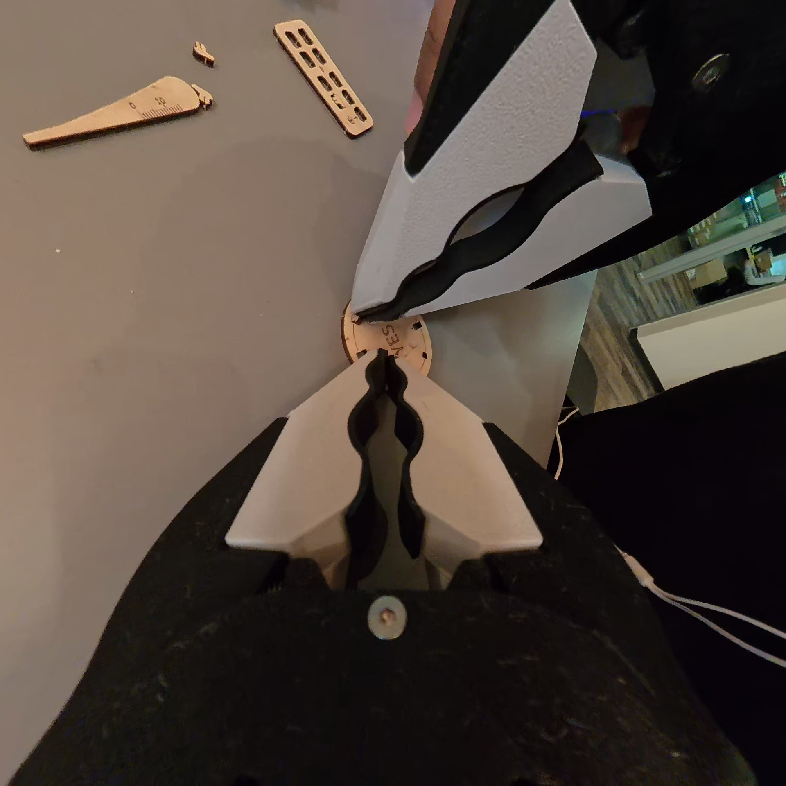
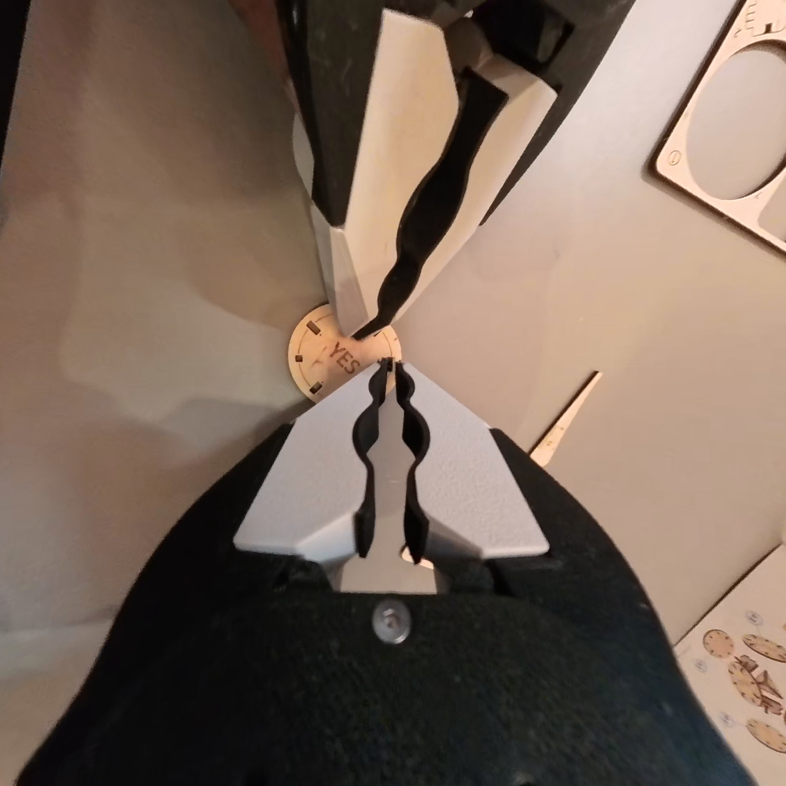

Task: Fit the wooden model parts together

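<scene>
A round wooden disc (image 1: 395, 340) with small slots near its rim and engraved letters lies flat on the grey table (image 1: 170, 297). My left gripper (image 1: 385, 355) is shut, with its tips pressed down on the disc's face. It reaches in from above in the right wrist view (image 2: 361, 336). My right gripper (image 2: 390, 363) is shut on a small wooden piece (image 2: 386, 361) at the disc's (image 2: 314, 353) rim. In the left wrist view the right gripper (image 1: 361, 317) comes in from the upper right, and the small piece (image 1: 355, 320) shows at its tips over the disc's edge.
A tapered wooden scale piece (image 1: 115, 115), a slotted wooden strip (image 1: 323, 78) and two tiny wooden tabs (image 1: 203, 53) lie at the far left. A wooden sheet with oval cut-outs (image 2: 723, 127) and a printed picture sheet (image 2: 744, 672) lie to the right. The table's edge (image 1: 570, 361) is close by. Less than 4 cm separates the two grippers' tips.
</scene>
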Demonstrator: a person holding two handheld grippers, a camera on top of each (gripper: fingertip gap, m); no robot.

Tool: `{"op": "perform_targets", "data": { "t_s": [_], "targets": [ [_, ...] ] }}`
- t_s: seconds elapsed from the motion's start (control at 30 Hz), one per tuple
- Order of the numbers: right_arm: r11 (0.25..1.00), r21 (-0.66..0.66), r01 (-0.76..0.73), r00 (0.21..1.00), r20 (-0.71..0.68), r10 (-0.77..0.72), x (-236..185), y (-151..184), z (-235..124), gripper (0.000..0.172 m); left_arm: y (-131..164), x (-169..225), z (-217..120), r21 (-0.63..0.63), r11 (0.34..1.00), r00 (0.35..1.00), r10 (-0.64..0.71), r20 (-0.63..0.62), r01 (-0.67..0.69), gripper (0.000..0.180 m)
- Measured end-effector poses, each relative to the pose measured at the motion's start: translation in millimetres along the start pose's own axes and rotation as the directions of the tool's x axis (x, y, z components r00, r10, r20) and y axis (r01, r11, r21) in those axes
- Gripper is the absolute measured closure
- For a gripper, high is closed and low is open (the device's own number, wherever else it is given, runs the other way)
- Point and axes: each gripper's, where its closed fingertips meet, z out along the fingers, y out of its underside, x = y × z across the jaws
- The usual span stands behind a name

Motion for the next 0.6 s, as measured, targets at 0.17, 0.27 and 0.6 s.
{"op": "perform_targets", "data": {
  "t_s": [0.17,0.27,0.6],
  "targets": [
    [1.0,-0.009,0.018,1.0,0.006,-0.018,-0.9,0.1,0.4,0.171,0.5,0.1,0.1,-0.002,1.0,1.0,0.006,0.005,-0.005,0.18],
    [1.0,-0.019,0.018,1.0,0.019,-0.018,-2.8,1.6,1.8,0.166,0.6,-0.1,0.1,-0.002,1.0,1.0,0.005,0.004,-0.005,0.18],
    [0.999,-0.024,0.033,0.999,0.008,-0.033,-0.2,0.9,2.4,0.171,1.0,0.2,-0.3,-0.006,1.0,1.0,-0.012,-0.013,0.011,0.18]
  ]
}}
